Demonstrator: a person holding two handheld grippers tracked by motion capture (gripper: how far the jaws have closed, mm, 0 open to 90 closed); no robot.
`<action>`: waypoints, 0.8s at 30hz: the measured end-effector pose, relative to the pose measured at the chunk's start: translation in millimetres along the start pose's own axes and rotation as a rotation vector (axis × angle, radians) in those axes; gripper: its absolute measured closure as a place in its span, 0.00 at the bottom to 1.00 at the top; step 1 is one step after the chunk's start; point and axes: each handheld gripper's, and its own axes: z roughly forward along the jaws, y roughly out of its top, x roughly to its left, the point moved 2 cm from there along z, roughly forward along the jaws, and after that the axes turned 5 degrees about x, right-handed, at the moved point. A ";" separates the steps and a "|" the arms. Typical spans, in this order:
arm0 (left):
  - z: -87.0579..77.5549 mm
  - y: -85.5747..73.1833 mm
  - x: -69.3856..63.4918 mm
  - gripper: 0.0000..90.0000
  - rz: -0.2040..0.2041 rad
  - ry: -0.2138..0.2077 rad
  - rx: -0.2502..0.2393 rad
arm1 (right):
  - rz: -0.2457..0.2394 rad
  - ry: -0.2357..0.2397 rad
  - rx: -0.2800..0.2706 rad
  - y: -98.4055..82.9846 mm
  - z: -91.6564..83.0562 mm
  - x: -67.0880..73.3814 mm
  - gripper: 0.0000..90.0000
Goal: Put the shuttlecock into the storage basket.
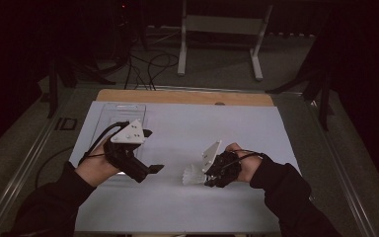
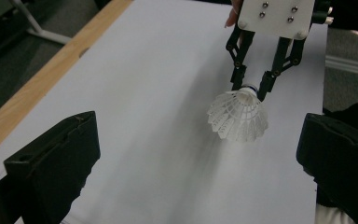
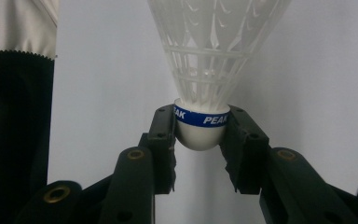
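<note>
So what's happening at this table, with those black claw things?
A person sits at a table covered with a white sheet and holds a hand-operated gripper in each hand. The right gripper is shut on a white shuttlecock, pinching its rounded cork base with the blue band, the feathered skirt pointing away from the hand. The left gripper is open and holds nothing; it points across the sheet toward the shuttlecock, apart from it.
</note>
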 end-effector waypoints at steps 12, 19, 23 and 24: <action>15.6 13.4 0.6 0.00 0.006 -0.030 0.084 | -0.011 0.000 -0.003 2.1 0.4 2.4 0.73; 27.0 15.7 -0.2 0.00 0.034 -0.051 0.126 | -0.016 0.005 -0.003 3.6 1.0 3.7 0.73; 36.3 16.7 -2.3 0.00 0.069 -0.070 0.145 | -0.016 0.007 -0.002 4.5 2.1 4.5 0.73; 38.2 16.8 -2.8 0.00 0.067 -0.073 0.149 | -0.019 0.006 -0.001 4.6 2.2 4.6 0.73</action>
